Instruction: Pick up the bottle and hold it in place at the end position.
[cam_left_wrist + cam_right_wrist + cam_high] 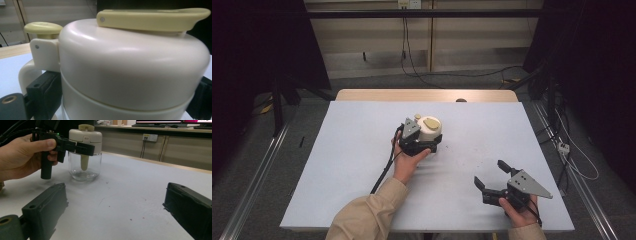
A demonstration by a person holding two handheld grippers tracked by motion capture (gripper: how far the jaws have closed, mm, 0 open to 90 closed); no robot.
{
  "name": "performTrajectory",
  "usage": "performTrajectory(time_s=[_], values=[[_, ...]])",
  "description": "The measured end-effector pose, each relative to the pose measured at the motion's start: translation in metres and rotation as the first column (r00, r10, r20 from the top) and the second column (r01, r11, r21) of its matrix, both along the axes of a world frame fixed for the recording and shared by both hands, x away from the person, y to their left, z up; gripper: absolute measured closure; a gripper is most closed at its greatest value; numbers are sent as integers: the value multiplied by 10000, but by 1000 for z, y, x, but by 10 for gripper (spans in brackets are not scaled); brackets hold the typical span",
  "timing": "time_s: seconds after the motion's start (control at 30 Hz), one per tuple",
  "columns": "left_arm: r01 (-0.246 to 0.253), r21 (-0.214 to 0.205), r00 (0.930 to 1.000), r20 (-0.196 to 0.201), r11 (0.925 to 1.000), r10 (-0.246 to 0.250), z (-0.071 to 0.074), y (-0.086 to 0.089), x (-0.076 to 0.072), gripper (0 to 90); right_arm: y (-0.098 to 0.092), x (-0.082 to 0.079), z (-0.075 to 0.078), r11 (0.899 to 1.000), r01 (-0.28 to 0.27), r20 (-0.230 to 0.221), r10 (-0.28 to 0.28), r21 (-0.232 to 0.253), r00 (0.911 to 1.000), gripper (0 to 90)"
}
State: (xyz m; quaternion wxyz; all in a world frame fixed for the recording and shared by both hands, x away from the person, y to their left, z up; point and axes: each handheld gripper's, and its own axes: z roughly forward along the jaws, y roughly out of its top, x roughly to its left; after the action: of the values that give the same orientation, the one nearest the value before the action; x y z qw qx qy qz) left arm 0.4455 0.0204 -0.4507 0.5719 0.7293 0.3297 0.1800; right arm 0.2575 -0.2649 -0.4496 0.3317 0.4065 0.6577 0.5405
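A glass jar [429, 129] with a cream lid [130, 62] stands on the table a little behind its middle. The lid carries a pale yellow flap [150, 17] and a yellow knob [43, 27] above a side handle. My left gripper [424, 140] is shut on the lid, one black jaw at each side of it. In the right gripper view the jar [85, 167] shows clear glass with a yellow spout inside. My right gripper [490, 172] rests near the front right, open with nothing between its jaws.
The pale blue table top [362, 150] has a wooden strip [427, 95] along its back edge. A small dark object [461, 100] sits on that strip. Metal rails and cables [572, 150] run on the floor beside the table.
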Motion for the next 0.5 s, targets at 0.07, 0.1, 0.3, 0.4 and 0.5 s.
performTrajectory(time_s=[0.07, 0.1, 0.3, 0.4, 0.5], values=[[-13, -39, 10000, -36, 10000, 13, -1, -1, 0, 65, 0, 0, 0, 10000, -3, 0, 3, 12, 10000, 37], [-29, -58, 10000, -54, 10000, 28, -2, -1, 0, 66, 0, 0, 0, 10000, 1, 2, -1, 11, 10000, 37], [52, -81, 9999, 100, 10000, -51, -3, -2, -1, 65, 0, 0, 0, 10000, -5, 1, 5, 19, 10000, 37], [82, -61, 9998, 182, 9999, -80, -4, -3, -1, 65, 0, 0, 0, 10000, -20, -9, 20, 10, 10000, 37], [109, 55, 9995, 281, 9999, -111, -4, -3, -2, 65, 1, 0, 0, 10000, -28, -21, 28, 2, 10000, 37]])
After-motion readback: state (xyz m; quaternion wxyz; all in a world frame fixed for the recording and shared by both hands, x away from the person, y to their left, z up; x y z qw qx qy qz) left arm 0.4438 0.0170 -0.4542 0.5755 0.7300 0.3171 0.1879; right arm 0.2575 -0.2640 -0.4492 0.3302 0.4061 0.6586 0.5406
